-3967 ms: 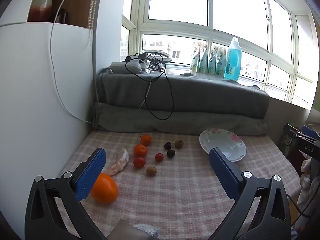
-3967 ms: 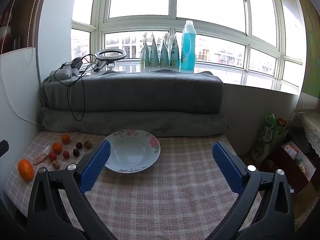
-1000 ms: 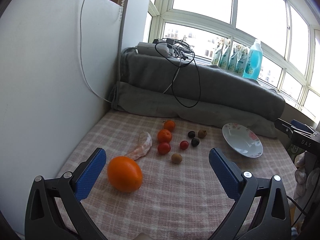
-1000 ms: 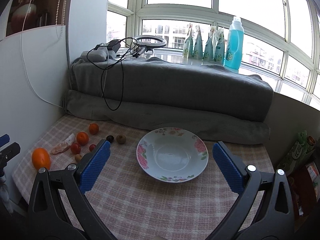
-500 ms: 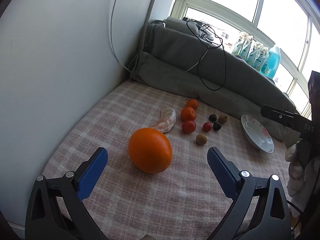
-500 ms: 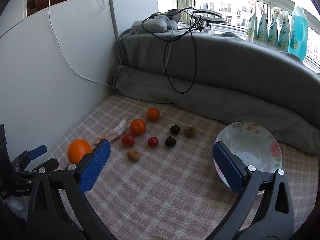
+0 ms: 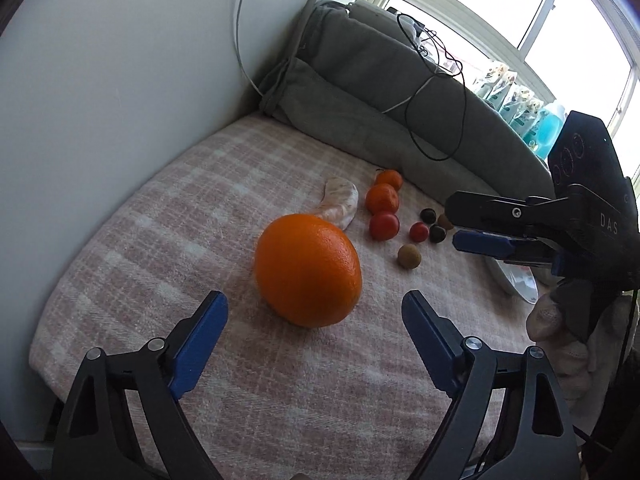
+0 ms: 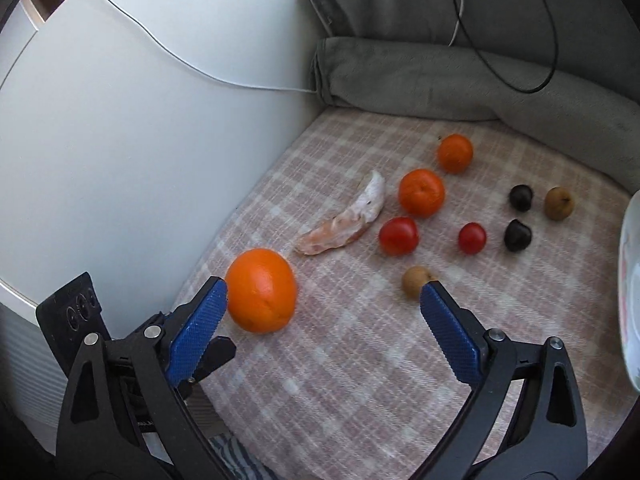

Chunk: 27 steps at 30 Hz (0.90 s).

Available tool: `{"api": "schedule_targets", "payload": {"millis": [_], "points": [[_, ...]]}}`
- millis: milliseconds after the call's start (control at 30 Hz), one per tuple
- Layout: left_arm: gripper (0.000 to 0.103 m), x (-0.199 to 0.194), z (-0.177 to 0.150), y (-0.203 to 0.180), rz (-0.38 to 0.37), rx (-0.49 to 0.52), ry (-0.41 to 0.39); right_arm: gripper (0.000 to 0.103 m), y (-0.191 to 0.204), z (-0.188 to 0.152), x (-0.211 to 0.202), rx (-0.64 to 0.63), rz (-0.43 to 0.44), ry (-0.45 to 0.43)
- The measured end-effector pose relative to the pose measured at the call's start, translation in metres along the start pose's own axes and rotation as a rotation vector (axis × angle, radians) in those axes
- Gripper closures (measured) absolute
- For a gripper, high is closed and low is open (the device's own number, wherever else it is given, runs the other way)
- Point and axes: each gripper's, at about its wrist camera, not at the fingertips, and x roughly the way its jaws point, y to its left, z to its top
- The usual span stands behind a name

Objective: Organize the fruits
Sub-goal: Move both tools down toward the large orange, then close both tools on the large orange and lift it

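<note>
A big orange (image 7: 308,270) lies on the pink checked cloth, just ahead of my open left gripper (image 7: 314,346), between its fingertips but not touched. It also shows in the right wrist view (image 8: 262,290). Beyond it lie a peeled fruit segment (image 8: 348,216), two small oranges (image 8: 421,193), two red cherry tomatoes (image 8: 399,236), two dark fruits (image 8: 518,235) and two brown ones (image 8: 414,281). My right gripper (image 8: 324,324) is open and empty above the cloth; it also shows in the left wrist view (image 7: 480,240). The floral plate's rim (image 8: 626,280) is at the right edge.
A white panel wall (image 8: 140,120) bounds the cloth on the left. Folded grey blankets (image 8: 460,76) with a black cable lie along the back. Bottles stand on the windowsill (image 7: 520,96). The cloth's front edge (image 7: 120,400) is close to my left gripper.
My left gripper has moved forward and down, so the big orange now sits between its fingertips. My right gripper has swung left and down over the fruits; the plate slid to its right edge.
</note>
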Motion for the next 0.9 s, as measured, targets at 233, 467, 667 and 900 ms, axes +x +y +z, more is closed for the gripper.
{"api": "schedule_targets", "payload": {"millis": [233,467,667,900], "points": [[0.020,0.008,-0.002,0.003,-0.045,-0.024,0.030,0.011,0.008,0.006,0.036,0.036,0.096,0.088],[0.024,0.012,-0.002,0.007,-0.074,-0.054,0.045,0.016,0.015,0.008,0.056,0.042,0.122,0.141],[0.028,0.016,-0.002,0.007,-0.081,-0.058,0.051,0.020,0.016,0.008,0.076,0.060,0.151,0.182],[0.034,0.018,-0.002,0.008,-0.080,-0.060,0.061,0.028,0.021,0.007,0.087,0.056,0.164,0.202]]}}
